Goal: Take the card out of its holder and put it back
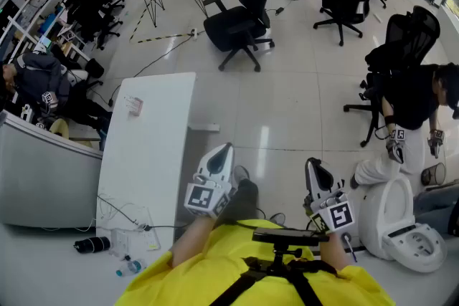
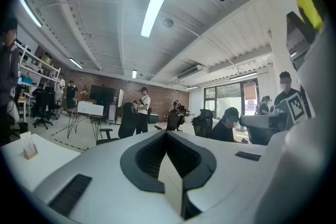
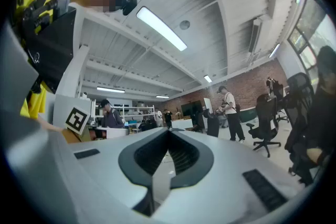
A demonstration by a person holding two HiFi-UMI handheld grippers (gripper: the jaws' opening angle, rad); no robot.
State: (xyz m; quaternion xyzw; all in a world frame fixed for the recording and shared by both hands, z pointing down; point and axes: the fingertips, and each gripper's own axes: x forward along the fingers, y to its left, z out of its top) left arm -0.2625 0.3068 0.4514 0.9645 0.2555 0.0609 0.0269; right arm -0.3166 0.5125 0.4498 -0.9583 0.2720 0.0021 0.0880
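The person wears a bright yellow shirt (image 1: pixel 208 276) crossed by black harness straps (image 1: pixel 247 281). The white plastic left gripper (image 1: pixel 224 150) and right gripper (image 1: pixel 313 166) each carry a black-and-white square-marker cube.

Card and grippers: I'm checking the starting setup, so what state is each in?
Card: in its holder, on the table.
Left gripper: shut, empty.
Right gripper: shut, empty.
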